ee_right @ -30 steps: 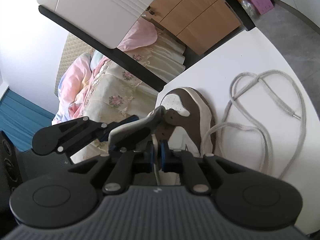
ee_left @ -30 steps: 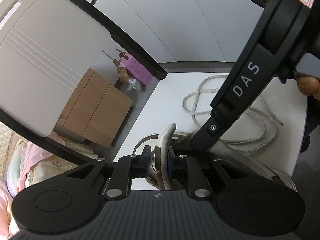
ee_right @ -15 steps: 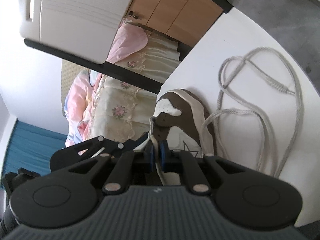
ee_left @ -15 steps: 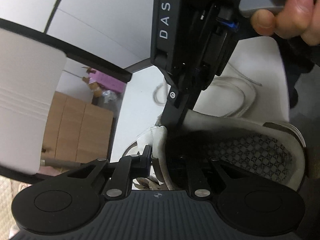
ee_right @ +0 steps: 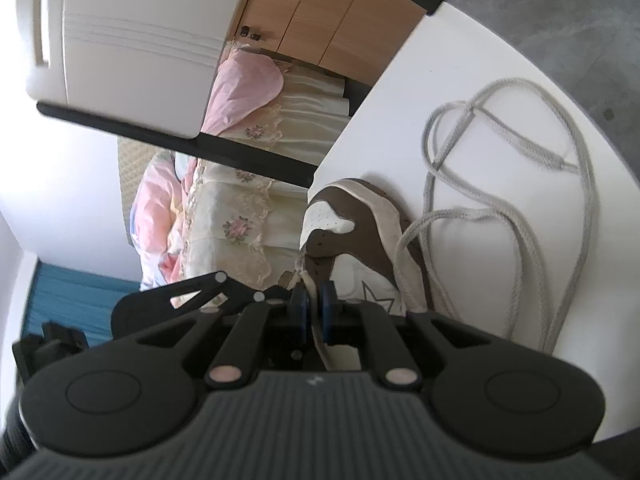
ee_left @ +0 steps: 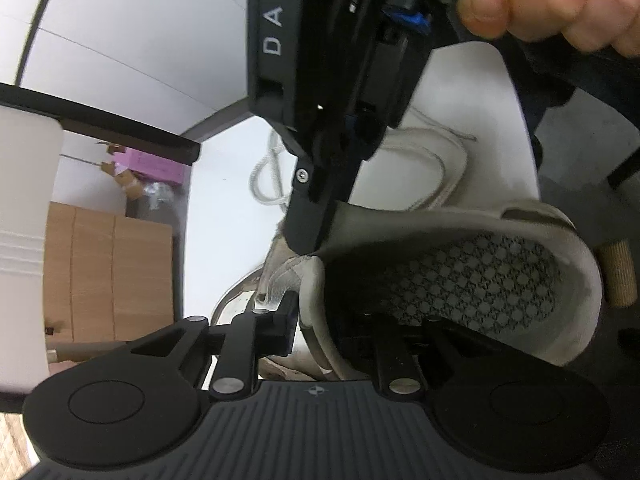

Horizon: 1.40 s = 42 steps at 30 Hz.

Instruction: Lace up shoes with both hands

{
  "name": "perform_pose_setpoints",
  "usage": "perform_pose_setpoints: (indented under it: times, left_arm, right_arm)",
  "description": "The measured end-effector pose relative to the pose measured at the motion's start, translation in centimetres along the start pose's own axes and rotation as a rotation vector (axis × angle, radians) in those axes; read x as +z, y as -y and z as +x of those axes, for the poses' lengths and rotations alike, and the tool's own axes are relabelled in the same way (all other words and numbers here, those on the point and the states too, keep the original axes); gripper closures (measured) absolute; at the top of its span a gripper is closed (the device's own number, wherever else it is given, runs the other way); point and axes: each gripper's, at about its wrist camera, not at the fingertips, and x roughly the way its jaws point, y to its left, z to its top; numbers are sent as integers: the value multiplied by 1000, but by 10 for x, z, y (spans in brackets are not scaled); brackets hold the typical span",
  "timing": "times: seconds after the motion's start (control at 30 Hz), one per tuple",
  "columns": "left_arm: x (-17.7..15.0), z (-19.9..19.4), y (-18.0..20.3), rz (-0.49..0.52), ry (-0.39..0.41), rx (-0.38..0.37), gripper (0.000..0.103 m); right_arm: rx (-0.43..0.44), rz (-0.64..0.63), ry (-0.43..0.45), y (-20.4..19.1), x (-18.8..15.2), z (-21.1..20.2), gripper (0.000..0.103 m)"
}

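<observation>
A brown and white sneaker (ee_right: 360, 216) lies on the round white table (ee_right: 440, 80), toe pointing away. Its patterned insole (ee_left: 460, 280) faces the left wrist camera. My left gripper (ee_left: 320, 320) straddles the shoe's padded collar, one finger outside and one inside; its jaws are opening slightly, with the collar still pressed between them. My right gripper (ee_right: 314, 312) is shut on the thin white edge of the shoe's upper near the eyelets. From above in the left wrist view, the right gripper (ee_left: 308, 240) touches the same rim. A loose grey lace (ee_right: 500, 216) lies coiled on the table beside the shoe.
A person's hand (ee_left: 560, 0) holds the right gripper's handle. Beyond the table edge are a bed with pink floral bedding (ee_right: 240, 208), a wooden cabinet (ee_left: 112, 272), a white panel (ee_right: 120, 40) and a pink box (ee_left: 148, 164) on the floor.
My left gripper has rolled, so the shoe's opening and insole now face its camera. The right gripper has rolled too and stays shut on the shoe's edge.
</observation>
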Motion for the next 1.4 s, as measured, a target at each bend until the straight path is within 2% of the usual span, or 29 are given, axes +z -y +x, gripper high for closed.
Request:
perform_pose_setpoints:
  times: [0.27,0.4,0.5,0.57,0.67,0.8,0.9,1.03,1.3,1.4]
  left_arm:
    - [9,12,2,35,-39,-97,83]
    - [12,18,4,45,-57,-112,83]
    - [9,10,1,4,-53,-131,80]
    - [6,-1,1,-22,-44,-133,75]
    - [0,-23,-1,-78,-35,-148,73]
    - [-12,-54,-9,-181,7,-207,73]
    - [-15,-56,-18,-251,11,-190,73]
    - [-12,-48,-30,-339,2,-186,73]
    - [13,-10,-25,-264,-63,-198,74]
    - [17,-2,-30,-269,-69,-219,74]
  right_arm:
    - [-10,-56,-36,-6,3,4,94]
    - [-6,-44,-47,-4,5,5,94]
    - [-5,-44,-51,-3,5,5,94]
    - [-6,-47,-50,-4,5,5,94]
    - [-8,-55,-46,-5,3,4,93]
    - [-15,-61,-35,-5,1,1,93]
    - [-17,-54,-30,-5,-1,-1,93]
    - [-22,-63,-28,-7,-2,-1,93]
    - [-18,-67,-37,-6,0,-1,92]
    - [-14,-64,-45,-5,1,-1,91]
